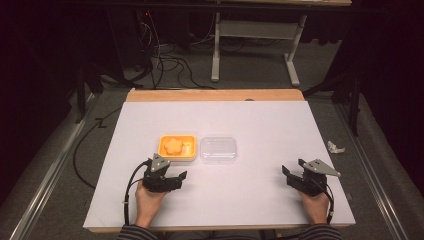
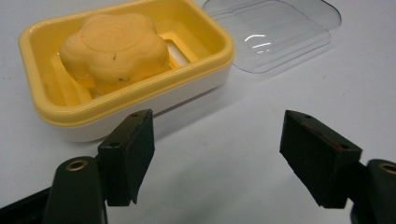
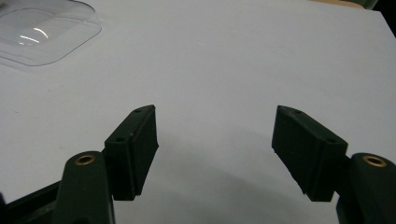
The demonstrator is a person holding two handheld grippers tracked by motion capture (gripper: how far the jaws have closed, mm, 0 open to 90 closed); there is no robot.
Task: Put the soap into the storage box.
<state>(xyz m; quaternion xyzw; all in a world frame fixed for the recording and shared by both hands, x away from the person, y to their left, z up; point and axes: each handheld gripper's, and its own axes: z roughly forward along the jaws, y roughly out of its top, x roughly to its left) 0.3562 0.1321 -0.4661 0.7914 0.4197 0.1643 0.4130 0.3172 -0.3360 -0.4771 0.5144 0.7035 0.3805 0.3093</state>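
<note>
A yellow soap dish (image 1: 192,148) (image 2: 205,70) lies near the middle of the white table, holding an orange flower-shaped soap (image 1: 173,145) (image 2: 114,49). Its clear lid (image 1: 218,149) (image 2: 275,32) (image 3: 42,32) lies flat just right of the dish. My left gripper (image 1: 172,175) (image 2: 217,154) is open, just in front of the dish with nothing between its jaws. Over bare table at the front right, my right gripper (image 1: 292,176) (image 3: 215,149) is open and holds nothing.
The white table (image 1: 250,120) has a wooden strip along its far edge. A crumpled white scrap (image 1: 335,147) lies on the floor to the right. Cables and a desk frame (image 1: 255,45) stand on the floor beyond the table.
</note>
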